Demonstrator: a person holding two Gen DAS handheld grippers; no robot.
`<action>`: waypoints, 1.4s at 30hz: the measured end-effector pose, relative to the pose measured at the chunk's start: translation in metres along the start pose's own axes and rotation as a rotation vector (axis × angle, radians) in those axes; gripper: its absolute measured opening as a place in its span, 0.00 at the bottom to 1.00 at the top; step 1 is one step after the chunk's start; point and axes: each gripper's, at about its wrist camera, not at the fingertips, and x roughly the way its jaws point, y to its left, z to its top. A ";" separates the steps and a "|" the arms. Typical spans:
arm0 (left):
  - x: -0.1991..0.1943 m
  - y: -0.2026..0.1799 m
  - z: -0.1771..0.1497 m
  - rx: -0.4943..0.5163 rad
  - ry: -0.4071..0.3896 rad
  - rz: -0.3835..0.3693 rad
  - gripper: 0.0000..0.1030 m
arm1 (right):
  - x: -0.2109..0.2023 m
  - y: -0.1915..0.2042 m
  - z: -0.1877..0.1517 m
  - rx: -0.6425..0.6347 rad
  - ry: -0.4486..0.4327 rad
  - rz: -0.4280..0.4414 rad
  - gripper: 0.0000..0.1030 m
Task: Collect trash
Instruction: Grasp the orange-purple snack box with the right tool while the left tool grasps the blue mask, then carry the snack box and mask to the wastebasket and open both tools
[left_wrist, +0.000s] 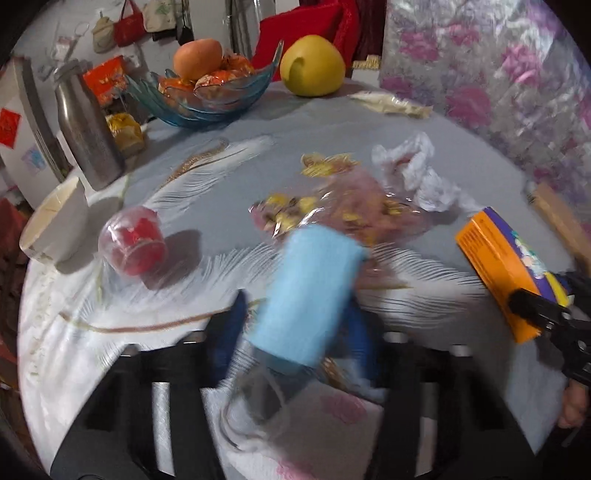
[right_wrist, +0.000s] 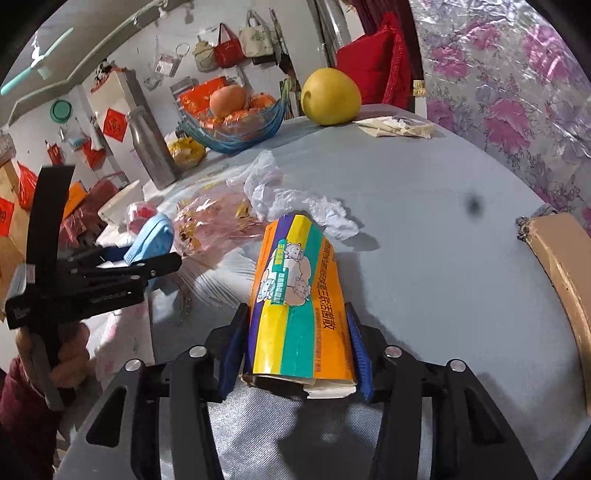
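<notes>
My left gripper (left_wrist: 299, 310) is shut on a light blue soft-looking item (left_wrist: 310, 291), blurred, with a clear end toward the camera. It is held just above the grey tablecloth (left_wrist: 332, 129). In the right wrist view this gripper (right_wrist: 162, 260) and the blue item (right_wrist: 151, 236) show at the left. My right gripper (right_wrist: 295, 321) is shut on an orange carton (right_wrist: 299, 295) with yellow, green and purple stripes; both blue pads press its sides. The carton (left_wrist: 498, 277) also shows at the right of the left wrist view. Loose on the cloth lie a pink clear wrapper (left_wrist: 343, 210) and a crumpled white bag (left_wrist: 417, 170).
A clear cup with red inside (left_wrist: 133, 243) and a white bowl (left_wrist: 55, 225) stand at the left, a steel bottle (left_wrist: 88, 133) behind them. A blue glass fruit bowl (left_wrist: 207, 99), a yellow pomelo (left_wrist: 312, 66) and a cream wrapper (left_wrist: 391, 103) sit at the back. A wooden chair back (right_wrist: 561, 266) stands right.
</notes>
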 end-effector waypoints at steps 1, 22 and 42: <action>-0.006 0.002 0.000 -0.017 -0.017 -0.017 0.40 | -0.006 0.000 -0.002 0.003 -0.018 -0.013 0.47; -0.145 -0.098 -0.029 0.062 -0.248 -0.168 0.40 | -0.198 -0.063 -0.064 0.044 -0.113 -0.036 0.48; -0.094 -0.351 -0.084 0.434 -0.010 -0.437 0.40 | -0.164 -0.274 -0.266 0.406 0.401 -0.281 0.53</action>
